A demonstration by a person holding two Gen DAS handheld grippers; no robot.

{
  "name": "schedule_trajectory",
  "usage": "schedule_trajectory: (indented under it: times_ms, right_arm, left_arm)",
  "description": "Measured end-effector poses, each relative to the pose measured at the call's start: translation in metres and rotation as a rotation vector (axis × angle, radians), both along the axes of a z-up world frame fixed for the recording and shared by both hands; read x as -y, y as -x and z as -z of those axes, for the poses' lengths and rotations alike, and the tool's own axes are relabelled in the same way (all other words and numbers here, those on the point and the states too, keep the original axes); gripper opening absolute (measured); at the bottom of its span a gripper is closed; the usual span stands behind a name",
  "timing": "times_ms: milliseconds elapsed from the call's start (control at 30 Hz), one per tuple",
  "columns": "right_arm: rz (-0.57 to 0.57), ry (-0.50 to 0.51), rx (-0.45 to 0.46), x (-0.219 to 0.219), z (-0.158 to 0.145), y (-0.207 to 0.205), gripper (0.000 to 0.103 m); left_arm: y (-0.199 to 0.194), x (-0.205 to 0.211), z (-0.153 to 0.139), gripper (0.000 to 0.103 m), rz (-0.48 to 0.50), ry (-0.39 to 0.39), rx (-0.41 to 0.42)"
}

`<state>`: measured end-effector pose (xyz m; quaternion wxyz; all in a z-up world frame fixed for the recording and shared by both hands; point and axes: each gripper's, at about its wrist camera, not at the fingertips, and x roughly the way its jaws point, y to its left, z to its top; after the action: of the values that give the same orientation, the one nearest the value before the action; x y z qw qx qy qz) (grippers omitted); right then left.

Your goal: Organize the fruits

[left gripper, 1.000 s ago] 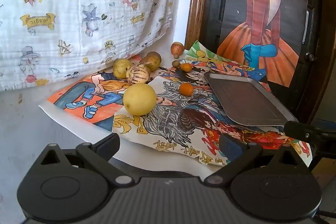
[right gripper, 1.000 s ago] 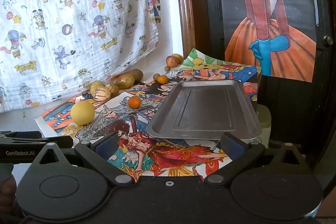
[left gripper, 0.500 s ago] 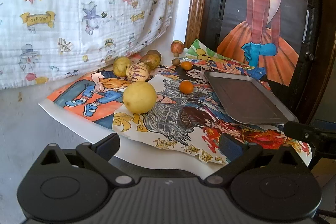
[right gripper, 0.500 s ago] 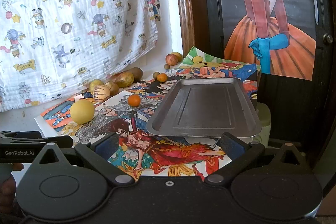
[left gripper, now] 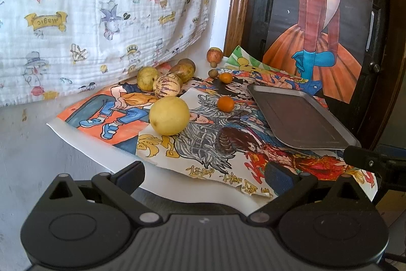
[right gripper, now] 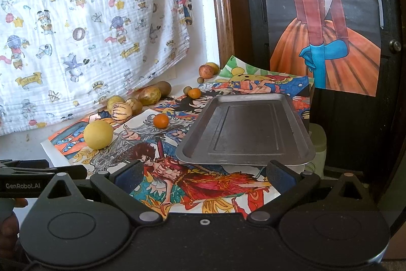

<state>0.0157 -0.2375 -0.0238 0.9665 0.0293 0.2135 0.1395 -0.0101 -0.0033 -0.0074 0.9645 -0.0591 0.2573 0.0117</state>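
Observation:
Several fruits lie on cartoon posters: a big yellow fruit, a small orange, a second small orange, a striped melon, greenish fruits and a reddish fruit at the back. A grey metal tray sits to the right with nothing in it. My left gripper is open, short of the table's edge. My right gripper is open, just before the tray.
A cartoon-print cloth hangs on the wall behind the fruits. A dark door with a poster stands behind the tray. The other gripper's body shows at the left, and a hand holds it.
Both views have drifted slightly; the scene sits a touch lower and nearer. Nothing on the table has moved and both grippers stay open.

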Motion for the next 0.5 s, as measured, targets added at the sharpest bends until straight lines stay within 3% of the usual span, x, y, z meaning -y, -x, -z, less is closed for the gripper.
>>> schedule_trajectory:
  times_ms: [500]
  right_arm:
    - [-0.002, 0.0, -0.004, -0.002, 0.001, -0.001, 0.103]
  left_arm:
    - [-0.007, -0.003, 0.006, 0.103, 0.001, 0.004, -0.009]
